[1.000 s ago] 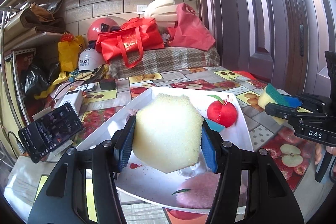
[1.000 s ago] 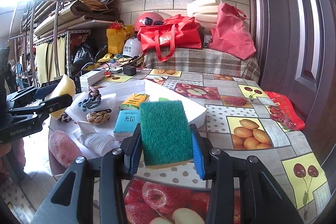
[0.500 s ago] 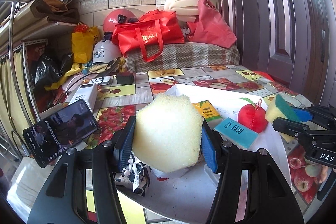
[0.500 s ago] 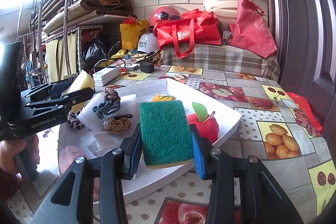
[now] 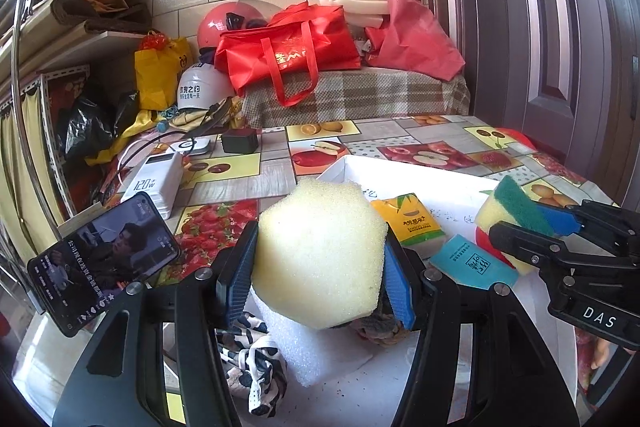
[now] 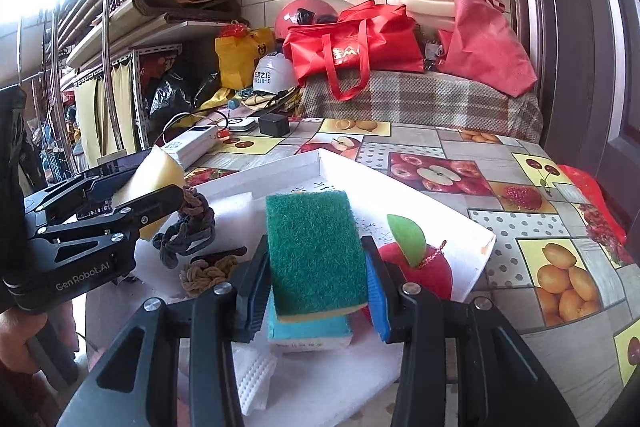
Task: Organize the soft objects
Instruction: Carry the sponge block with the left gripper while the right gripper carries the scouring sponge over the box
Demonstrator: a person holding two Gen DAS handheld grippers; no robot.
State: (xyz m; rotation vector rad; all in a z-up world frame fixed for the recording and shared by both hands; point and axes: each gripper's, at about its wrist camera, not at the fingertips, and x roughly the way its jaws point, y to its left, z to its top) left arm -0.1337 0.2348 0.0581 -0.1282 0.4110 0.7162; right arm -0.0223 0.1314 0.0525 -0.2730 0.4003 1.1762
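The yellow sponge (image 5: pixel 318 253) sits pinched between the blue pads of our left hand-held gripper (image 5: pixel 318 275), up in the air; it hangs just above the near left part of the white tray (image 5: pixel 420 173), over a white foam block (image 5: pixel 316 351) and a spotted cloth (image 5: pixel 256 359). Our right hand-held gripper (image 6: pixel 316 291) is squeezed tight on the green scrub sponge (image 6: pixel 314 251), green side up, its long way pointing far and away from us; it floats over the near middle of the tray (image 6: pixel 400 187), right above a blue tissue pack (image 6: pixel 308 331), with the red toy apple (image 6: pixel 420 267) just to its right. So the tray is under both sponges and a bit farther out; the left one is nearer the left edge, the right one nearer the apple. We think each sponge only needs to go down onto a bare spot; the free white space looks biggest at the far side, past the yellow tissue pack (image 5: pixel 412 223).
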